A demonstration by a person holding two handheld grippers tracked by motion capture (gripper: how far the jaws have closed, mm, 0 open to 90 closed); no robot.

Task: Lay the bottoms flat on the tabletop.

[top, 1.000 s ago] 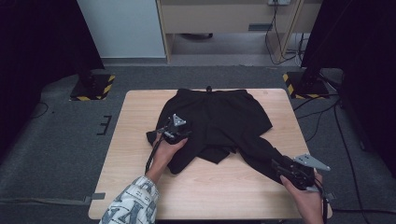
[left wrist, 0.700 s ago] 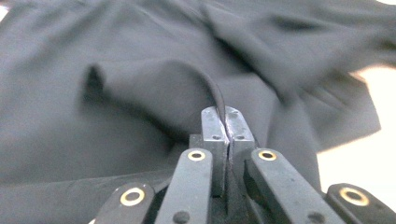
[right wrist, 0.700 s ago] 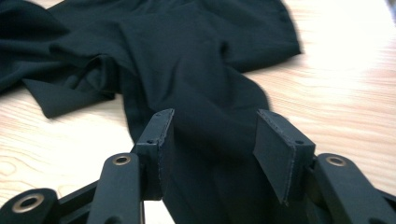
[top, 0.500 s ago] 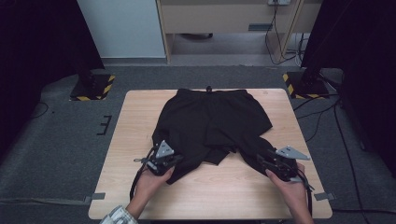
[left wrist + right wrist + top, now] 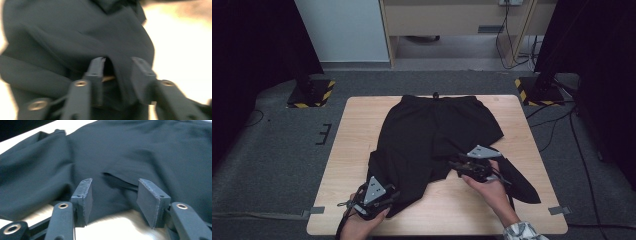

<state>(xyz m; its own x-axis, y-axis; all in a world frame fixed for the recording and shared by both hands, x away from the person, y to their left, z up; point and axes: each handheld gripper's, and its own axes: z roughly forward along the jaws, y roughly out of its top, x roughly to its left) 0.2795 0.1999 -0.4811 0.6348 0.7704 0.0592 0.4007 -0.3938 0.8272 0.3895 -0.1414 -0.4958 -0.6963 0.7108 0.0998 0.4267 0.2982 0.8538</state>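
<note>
Black shorts [image 5: 437, 135] lie spread on the desk [image 5: 342, 150], waistband at the far edge, legs toward the near side. The left gripper [image 5: 379, 197] sits at the near left leg hem; its fingers [image 5: 96, 72] look parted with cloth bunched between them, though blur hides whether they pinch it. The right gripper [image 5: 464, 167] rests at the crotch with fingers [image 5: 85, 195] spread wide, cloth between. To do this well, each should probably close on a single hem layer before pulling outward.

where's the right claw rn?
In the high view the right claw is right of the table's centre, at the hem of the black shorts by the right leg, jaws apart.
</note>
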